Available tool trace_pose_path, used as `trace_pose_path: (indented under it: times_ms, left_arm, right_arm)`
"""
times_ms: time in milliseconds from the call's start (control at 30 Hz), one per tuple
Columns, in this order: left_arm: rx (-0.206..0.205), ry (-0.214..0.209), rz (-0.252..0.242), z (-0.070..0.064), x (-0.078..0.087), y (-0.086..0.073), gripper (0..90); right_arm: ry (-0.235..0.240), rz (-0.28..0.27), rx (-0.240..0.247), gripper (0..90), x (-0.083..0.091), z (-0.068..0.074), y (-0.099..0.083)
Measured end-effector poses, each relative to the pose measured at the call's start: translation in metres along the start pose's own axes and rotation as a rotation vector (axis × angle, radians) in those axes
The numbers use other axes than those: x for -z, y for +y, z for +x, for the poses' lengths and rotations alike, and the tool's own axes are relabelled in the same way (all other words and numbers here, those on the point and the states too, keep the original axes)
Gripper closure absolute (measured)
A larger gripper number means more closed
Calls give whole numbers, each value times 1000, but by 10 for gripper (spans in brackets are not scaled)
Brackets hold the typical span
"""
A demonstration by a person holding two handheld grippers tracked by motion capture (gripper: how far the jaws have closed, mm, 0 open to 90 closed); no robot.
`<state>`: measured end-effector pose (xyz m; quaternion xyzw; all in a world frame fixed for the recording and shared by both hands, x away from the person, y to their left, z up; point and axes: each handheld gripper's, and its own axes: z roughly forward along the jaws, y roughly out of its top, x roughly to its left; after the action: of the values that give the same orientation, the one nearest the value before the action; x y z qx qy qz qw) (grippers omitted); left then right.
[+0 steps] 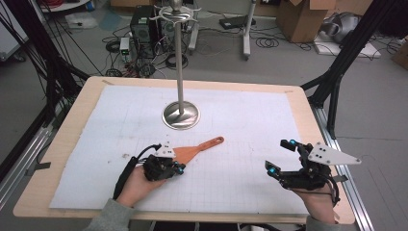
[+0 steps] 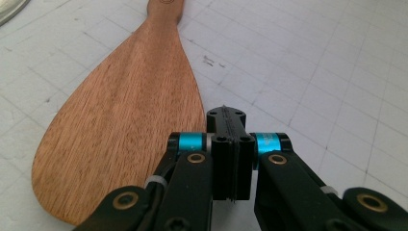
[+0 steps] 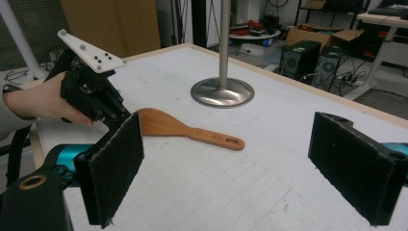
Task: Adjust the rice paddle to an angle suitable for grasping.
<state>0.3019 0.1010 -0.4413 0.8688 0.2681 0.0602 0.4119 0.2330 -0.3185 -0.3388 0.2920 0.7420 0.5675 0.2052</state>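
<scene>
A wooden spatula (image 1: 195, 149) lies flat on the white gridded mat (image 1: 231, 125) that covers the table (image 1: 72, 115), a little in front of the round base of the metal stand (image 1: 181, 115). In the high view its long axis runs on a slant: the broad blade points toward the person's left and slightly toward the near edge, and the narrow handle, with a slot near its end, points away to the right and farther back. The left hand-held gripper (image 1: 179, 167) sits low at the blade end, held by a hand (image 1: 137, 185) that comes in from the near edge with the forearm angled up and to the right. In the left gripper view its jaws are pressed together with nothing between them, and their tip rests on the mat just beside the right edge of the blade (image 2: 120, 125); whether it touches the wood I cannot tell. The right hand-held gripper (image 1: 280, 156) is well apart on the right side of the mat, tilted toward the spatula, its jaws spread wide and empty, their black pads (image 3: 118, 168) facing each other.
</scene>
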Motion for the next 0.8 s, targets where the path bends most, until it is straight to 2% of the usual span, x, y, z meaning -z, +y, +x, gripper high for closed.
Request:
trace_pose_path:
  times_ms: [133, 233, 300, 400, 433, 500, 533, 600, 633, 700, 733, 767, 800]
  left_arm:
    - [6, -6, -18, 0, 2, 1, 890]
    - [0, -27, -52, 1, 10, 5, 888]
    - [-1, -28, -53, 1, 12, 6, 884]
    - [4, -30, -84, 2, 21, 12, 839]
    - [3, -32, -93, 2, 22, 13, 808]
    - [0, -29, -102, 2, 23, 15, 688]
    - [32, -41, -126, 3, 25, 19, 638]
    - [28, -50, -140, 3, 25, 21, 524]
    - [21, -49, -154, 2, 25, 23, 524]
    - [3, -54, -149, 1, 24, 29, 450]
    - [-32, -38, -147, -1, 22, 35, 396]
    - [-32, -38, -147, -1, 22, 35, 375]
    - [-53, -32, -153, -2, 22, 38, 364]
  right_arm:
    - [2, 1, 0, 110, -1, 0, 0]
    - [3, 1, 0, 110, -1, 0, 0]
    - [4, -1, -2, 110, -2, 0, 0]
    - [15, -1, -3, 110, -3, 2, 0]
    - [18, 1, 0, 110, -3, 2, 0]
    - [21, 0, 1, 110, -5, 2, 1]
    - [21, -1, 4, 110, -5, 2, 1]
    - [23, 3, -2, 110, -5, 2, 0]
    - [23, 3, -2, 110, -5, 2, 0]
    - [23, 0, -2, 110, -5, 1, 0]
    - [25, 1, -5, 110, -5, 1, 1]
    - [23, -3, -1, 110, -5, 0, 1]
    - [24, -4, -5, 110, -4, 0, 1]
